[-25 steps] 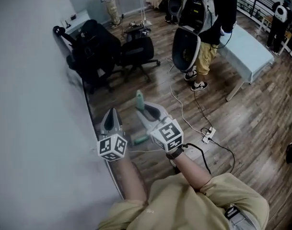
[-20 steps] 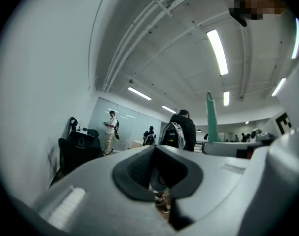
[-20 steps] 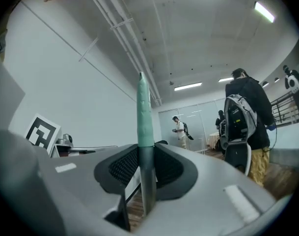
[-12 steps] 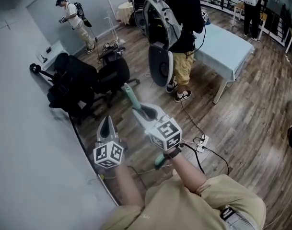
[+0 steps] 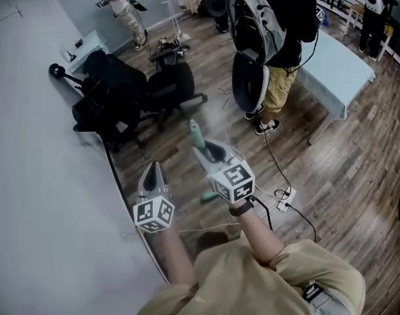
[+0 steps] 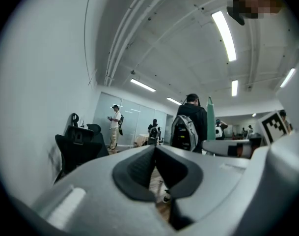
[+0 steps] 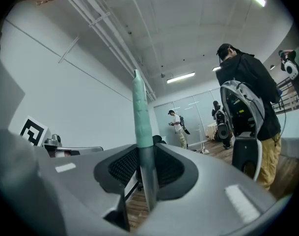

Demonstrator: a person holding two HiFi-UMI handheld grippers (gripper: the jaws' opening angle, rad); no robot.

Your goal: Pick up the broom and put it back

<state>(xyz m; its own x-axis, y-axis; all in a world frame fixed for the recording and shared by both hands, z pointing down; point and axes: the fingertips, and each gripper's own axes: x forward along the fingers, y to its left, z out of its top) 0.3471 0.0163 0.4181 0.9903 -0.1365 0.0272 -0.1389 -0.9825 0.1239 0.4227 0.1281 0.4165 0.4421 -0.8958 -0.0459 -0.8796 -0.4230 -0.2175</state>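
Carrying the broom (image 5: pixel 196 135) upright in the right tongs (image 5: pixel 206 151), whose jaws just eased slightly wider with it still pinched between; left tongs (image 5: pixel 154 169) closed, empty. Both have shifted along the wall (image 5: pixel 42 176); put-back pending.

My right hand-held gripper (image 5: pixel 208 151) swings the broom (image 5: pixel 195 131) handle more upright, its jaws easing slightly; my left hand-held gripper (image 5: pixel 154 168) moves alongside.

The left gripper's (image 6: pixel 155 149) fingers (image 6: pixel 135 173) are showing black pads set in pale grey shells. Right of them the broom (image 6: pixel 210 114) is showing a mint-green grip. Beyond them the floor (image 5: pixel 344 169) is showing brown planks.
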